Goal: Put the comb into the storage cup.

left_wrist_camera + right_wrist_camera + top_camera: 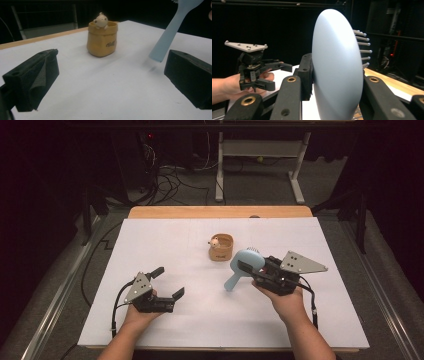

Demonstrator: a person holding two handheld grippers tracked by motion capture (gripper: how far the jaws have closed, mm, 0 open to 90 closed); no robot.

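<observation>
From the high view, the tan, sack-shaped ceramic pot with a small cream animal figure on its rim [221, 247] stands on the white-covered table [190, 320]; just to its right, the right hand-held gripper [250, 268] holds a pale blue plastic hairbrush [242, 267] by the head, handle slanting down toward the near side of the pot; the left hand-held gripper [168, 282], jaws spread wide and empty, sits well to the near left of the pot.

From the left gripper view, the pot [102, 39] stands ahead between the wide jaws; the brush handle [172, 30] hangs to its right, tip just above the table; a careless swing could, I judge, knock the pot over.

From the right gripper view, the jaws pinch the rounded brush head [337, 67]; that smooth, curved back may let it slip or twist.
</observation>
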